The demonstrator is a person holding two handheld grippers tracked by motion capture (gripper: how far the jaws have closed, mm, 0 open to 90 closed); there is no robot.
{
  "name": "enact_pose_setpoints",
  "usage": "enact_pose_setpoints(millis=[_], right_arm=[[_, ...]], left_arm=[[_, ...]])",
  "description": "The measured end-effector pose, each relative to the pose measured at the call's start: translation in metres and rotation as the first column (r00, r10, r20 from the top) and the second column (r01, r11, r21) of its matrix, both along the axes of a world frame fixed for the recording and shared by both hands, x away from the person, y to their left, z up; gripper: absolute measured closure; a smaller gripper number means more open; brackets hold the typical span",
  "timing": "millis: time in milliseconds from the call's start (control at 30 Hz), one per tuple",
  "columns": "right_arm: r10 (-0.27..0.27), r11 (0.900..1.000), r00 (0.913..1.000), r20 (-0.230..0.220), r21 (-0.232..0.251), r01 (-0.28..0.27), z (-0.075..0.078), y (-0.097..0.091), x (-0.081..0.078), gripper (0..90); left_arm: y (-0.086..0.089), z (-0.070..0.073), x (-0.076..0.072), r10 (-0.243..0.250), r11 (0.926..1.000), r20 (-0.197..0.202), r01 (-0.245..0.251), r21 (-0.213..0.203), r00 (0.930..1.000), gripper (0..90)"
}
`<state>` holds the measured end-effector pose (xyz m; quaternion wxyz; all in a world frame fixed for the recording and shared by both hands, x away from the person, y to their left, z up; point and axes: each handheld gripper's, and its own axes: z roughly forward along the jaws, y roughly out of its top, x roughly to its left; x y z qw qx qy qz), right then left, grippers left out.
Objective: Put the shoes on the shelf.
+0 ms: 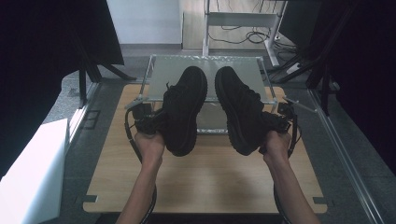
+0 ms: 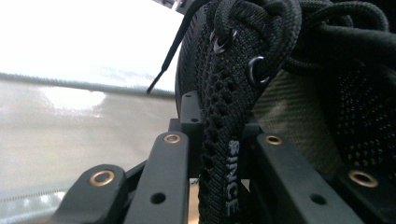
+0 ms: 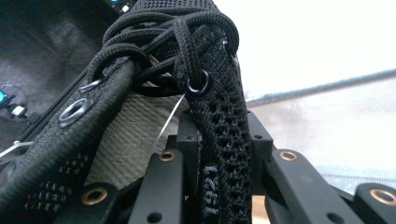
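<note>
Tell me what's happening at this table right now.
A person is holding up a pair of black shoes, one in each handheld gripper. The left gripper is shut on the collar edge of the left shoe, and the right gripper is shut the same way on the right shoe. Both shoes hang in the air over the wooden table, in front of a low glass shelf.

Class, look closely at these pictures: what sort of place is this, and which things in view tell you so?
Probably a lab or workshop set up for recording, not a home: dark curtains flank a light wooden tabletop, loose cables trail on the floor beyond it, and a metal-framed glass shelf stands on the table.
</note>
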<state>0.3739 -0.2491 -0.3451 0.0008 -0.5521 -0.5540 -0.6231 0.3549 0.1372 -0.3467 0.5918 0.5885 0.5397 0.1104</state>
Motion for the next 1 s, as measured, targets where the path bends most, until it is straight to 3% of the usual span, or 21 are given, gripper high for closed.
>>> enact_pose_setpoints(millis=[400,667,1000], right_arm=[[-0.073,0.9972,0.9964,-0.044,0.012,0.073,0.009,0.003,0.031,74.4],[-0.129,0.9911,0.9897,-0.061,-0.039,0.127,0.018,0.009,0.055,74.4],[-0.184,0.9801,0.9795,-0.082,-0.092,0.176,0.021,0.022,0.084,74.4]], left_arm=[[-0.010,0.020,0.037,0.041,0.9990,-0.025,-0.041,0.018,0.9988,79.7],[-0.013,0.032,0.065,0.095,0.9946,-0.055,-0.092,0.049,0.9940,79.7],[-0.020,0.034,0.094,0.142,0.9874,-0.103,-0.133,0.087,0.9845,79.5]])
